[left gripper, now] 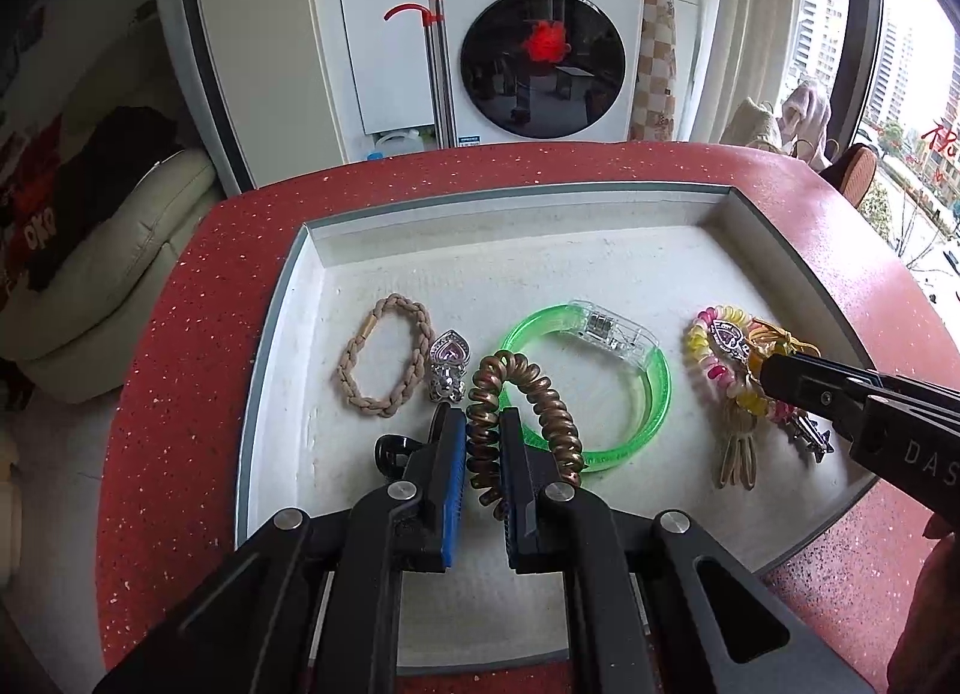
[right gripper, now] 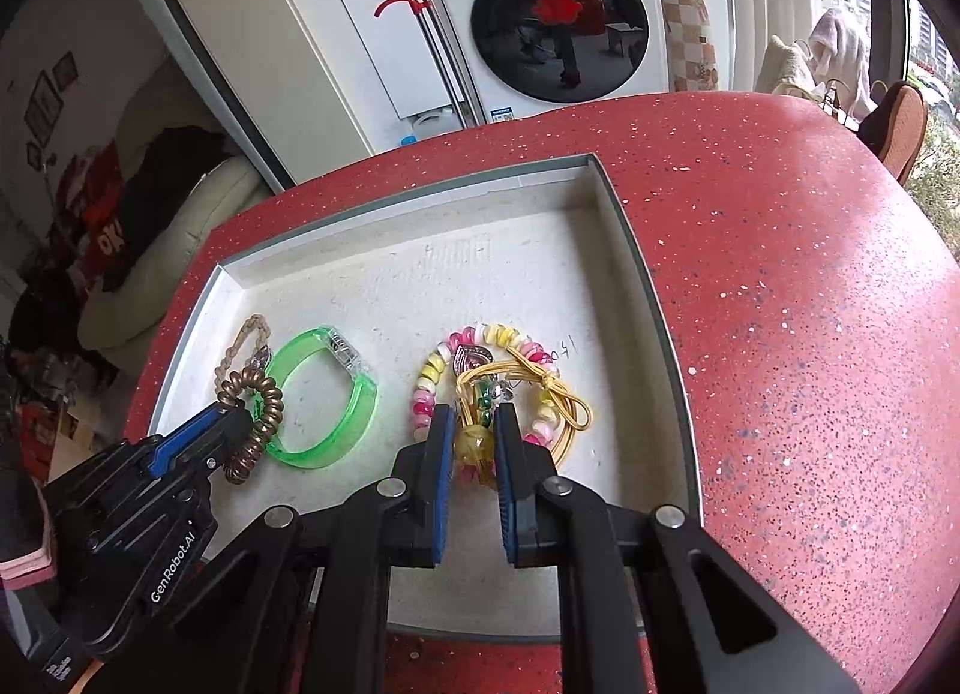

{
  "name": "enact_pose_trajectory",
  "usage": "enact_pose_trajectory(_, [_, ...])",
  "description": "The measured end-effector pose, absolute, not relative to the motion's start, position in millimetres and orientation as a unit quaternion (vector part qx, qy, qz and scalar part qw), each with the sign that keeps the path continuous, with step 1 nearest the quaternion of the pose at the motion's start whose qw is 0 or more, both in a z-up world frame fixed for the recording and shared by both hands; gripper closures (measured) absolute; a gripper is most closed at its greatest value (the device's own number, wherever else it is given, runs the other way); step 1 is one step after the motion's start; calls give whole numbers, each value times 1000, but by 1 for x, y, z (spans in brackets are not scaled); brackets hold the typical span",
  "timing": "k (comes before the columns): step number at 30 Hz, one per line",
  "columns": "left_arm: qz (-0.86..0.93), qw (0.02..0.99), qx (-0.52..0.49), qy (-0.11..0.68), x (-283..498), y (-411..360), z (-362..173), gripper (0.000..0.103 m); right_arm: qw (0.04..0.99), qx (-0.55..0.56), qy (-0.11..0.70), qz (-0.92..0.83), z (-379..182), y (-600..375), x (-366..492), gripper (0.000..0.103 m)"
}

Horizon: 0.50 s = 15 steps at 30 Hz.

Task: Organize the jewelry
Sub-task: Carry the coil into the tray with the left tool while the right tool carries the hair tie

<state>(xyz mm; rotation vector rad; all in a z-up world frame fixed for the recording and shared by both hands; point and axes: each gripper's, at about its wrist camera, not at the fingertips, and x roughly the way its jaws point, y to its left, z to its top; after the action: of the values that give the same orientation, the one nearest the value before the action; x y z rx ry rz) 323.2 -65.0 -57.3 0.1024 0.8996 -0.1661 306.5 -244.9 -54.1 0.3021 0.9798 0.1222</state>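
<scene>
Jaws of left gripper (left gripper: 483,442) pinch bronze coil tie (left gripper: 528,412); right gripper (right gripper: 474,436) clamps yellow bead (right gripper: 474,442).

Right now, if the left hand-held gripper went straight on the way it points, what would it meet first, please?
The left hand-held gripper is already shut on the bronze spiral coil hair tie; straight ahead it would probably meet the translucent green plastic bangle, though depth is unclear.

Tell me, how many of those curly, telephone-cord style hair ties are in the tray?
2. A bronze spiral tie is pinched in the left claw, lying across the green bangle. A pink-and-yellow spiral tie lies at the right, under the right claw. Others may be hidden.
</scene>
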Motion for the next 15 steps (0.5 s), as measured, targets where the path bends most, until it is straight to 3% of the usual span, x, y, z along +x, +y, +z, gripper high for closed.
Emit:
enact_pose_trajectory(2, [-77,898,43,431,321,-63,-55,74,868,149,470,64,-54,-246,306,81])
enact_pose_trajectory(5, [-74,900,41,427,319,-61,-51,74,870,152,464,69,-49,-246,303,60])
enact_pose_trajectory(15, [-70,908,38,412,313,-56,-37,74,880,167,439,74,-27,-249,286,53])
